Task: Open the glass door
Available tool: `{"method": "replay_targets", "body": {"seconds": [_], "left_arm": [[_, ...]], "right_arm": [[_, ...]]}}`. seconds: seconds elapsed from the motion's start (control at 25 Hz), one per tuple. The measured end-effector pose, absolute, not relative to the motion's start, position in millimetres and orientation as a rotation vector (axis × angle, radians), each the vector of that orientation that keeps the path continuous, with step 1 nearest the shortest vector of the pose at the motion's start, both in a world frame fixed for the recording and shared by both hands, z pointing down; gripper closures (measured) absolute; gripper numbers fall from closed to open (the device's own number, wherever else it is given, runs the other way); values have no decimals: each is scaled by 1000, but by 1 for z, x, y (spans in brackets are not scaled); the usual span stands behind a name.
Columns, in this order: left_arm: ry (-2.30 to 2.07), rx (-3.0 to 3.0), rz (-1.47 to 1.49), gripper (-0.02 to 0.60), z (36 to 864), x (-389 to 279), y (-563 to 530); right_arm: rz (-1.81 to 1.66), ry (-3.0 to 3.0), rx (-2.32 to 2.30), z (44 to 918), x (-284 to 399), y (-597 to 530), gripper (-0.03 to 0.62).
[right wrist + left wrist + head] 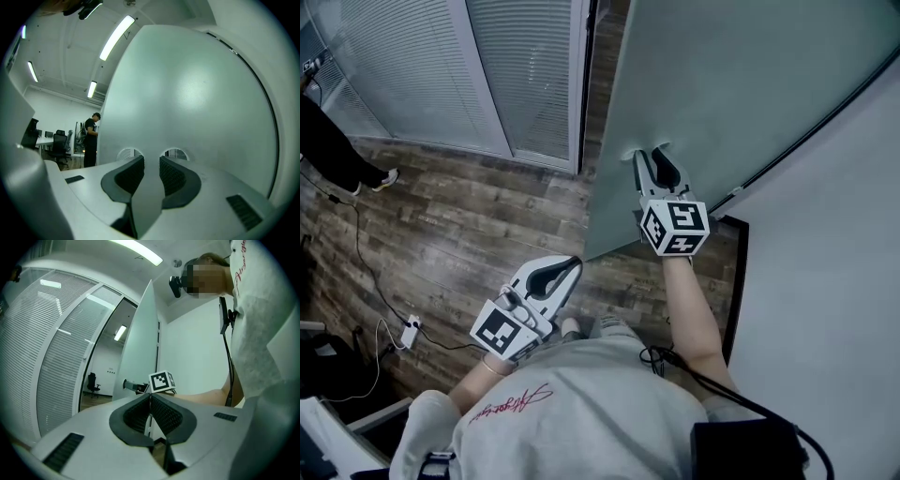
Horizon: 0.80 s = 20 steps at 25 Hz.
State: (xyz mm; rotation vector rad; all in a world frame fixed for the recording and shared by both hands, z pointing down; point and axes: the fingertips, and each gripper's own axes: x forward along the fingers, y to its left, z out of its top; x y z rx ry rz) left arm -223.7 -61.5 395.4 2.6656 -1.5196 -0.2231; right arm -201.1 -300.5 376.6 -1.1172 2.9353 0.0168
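Observation:
The frosted glass door (pixel 741 84) stands partly swung, its free edge toward me. My right gripper (pixel 652 155) reaches level against its face, marker cube behind it. In the right gripper view the jaws (pixel 151 161) are shut on a grey bar, the door handle (pixel 146 201), with the door (pixel 187 93) filling the view beyond. My left gripper (pixel 575 264) hangs lower left, near my body, shut and empty. From the left gripper (pixel 150 397) I see the door (pixel 140 348) edge-on, with a handle stub (pixel 132 386) next to the right gripper's cube (pixel 161 380).
A glass partition with blinds (pixel 412 66) runs along the back left. A person in black (pixel 337 150) stands at the far left. A cable and power strip (pixel 411 330) lie on the wood floor. A white wall (pixel 834 281) is on the right.

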Motion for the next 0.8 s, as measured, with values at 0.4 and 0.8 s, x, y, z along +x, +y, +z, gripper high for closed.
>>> {"method": "replay_targets", "body": {"seconds": [0.4,0.8], "left_arm": [[-1552,2699,-225,558,382,-177,-56],[-1604,2656,-268,558,382,-106,-34]], "right_arm": [[22,2972,-1015,378,-159,-258,482],[17,3015,-912,377,-111,-218,482]]}}
